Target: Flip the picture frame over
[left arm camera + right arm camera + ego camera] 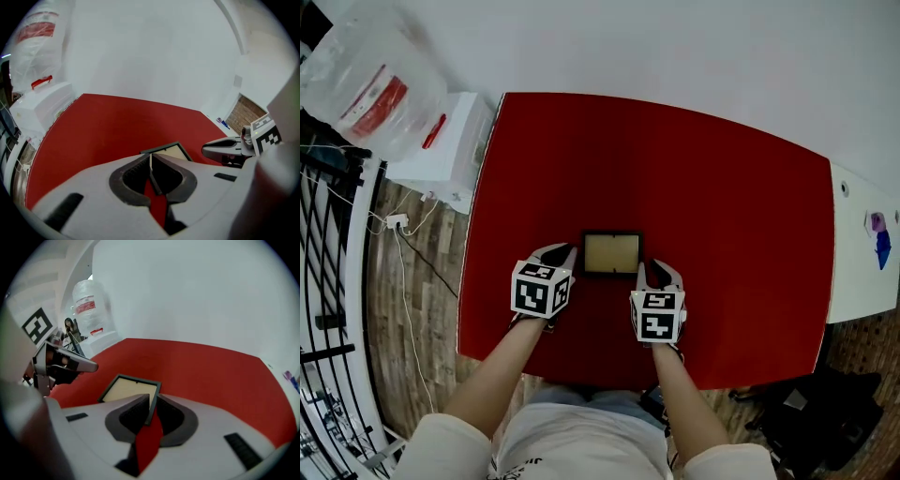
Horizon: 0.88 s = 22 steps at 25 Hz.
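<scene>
In both gripper views the jaw bodies hide the near part of the picture frame (612,254); its cream panel faces up. It is located mid-width over the red table (694,159), nearer the person's edge, with bare surface on every side. The left gripper (570,254) and right gripper (642,272) each clamp narrowly on one side edge.

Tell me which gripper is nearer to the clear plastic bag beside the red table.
Left. The left gripper grips the left edge of the picture frame, toward the plastic bag; the right gripper grips its right edge, farther from the bag.
</scene>
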Each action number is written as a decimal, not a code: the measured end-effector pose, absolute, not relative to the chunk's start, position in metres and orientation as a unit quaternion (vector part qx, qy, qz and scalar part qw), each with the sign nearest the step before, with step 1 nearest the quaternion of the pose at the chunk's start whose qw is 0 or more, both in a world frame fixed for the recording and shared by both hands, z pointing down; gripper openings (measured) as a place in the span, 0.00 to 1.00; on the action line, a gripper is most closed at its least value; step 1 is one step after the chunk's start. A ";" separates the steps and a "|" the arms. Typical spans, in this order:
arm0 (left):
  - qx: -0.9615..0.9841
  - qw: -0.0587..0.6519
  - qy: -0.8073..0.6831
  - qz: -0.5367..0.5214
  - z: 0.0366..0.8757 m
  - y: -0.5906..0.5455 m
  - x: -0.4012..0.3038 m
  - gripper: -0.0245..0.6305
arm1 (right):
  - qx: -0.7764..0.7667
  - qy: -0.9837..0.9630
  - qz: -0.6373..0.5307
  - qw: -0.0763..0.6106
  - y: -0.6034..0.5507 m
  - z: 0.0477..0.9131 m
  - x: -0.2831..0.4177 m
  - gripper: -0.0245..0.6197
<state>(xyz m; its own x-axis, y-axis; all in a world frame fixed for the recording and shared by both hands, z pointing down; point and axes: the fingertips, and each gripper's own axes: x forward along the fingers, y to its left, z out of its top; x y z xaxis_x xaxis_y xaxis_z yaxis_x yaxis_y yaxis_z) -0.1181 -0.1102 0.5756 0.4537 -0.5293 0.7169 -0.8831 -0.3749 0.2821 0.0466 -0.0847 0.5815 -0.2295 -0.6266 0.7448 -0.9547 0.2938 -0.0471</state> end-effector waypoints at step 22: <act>0.778 0.287 -0.520 0.205 0.471 0.049 -0.123 0.05 | 0.523 -0.773 0.250 0.256 0.055 0.468 0.011 0.05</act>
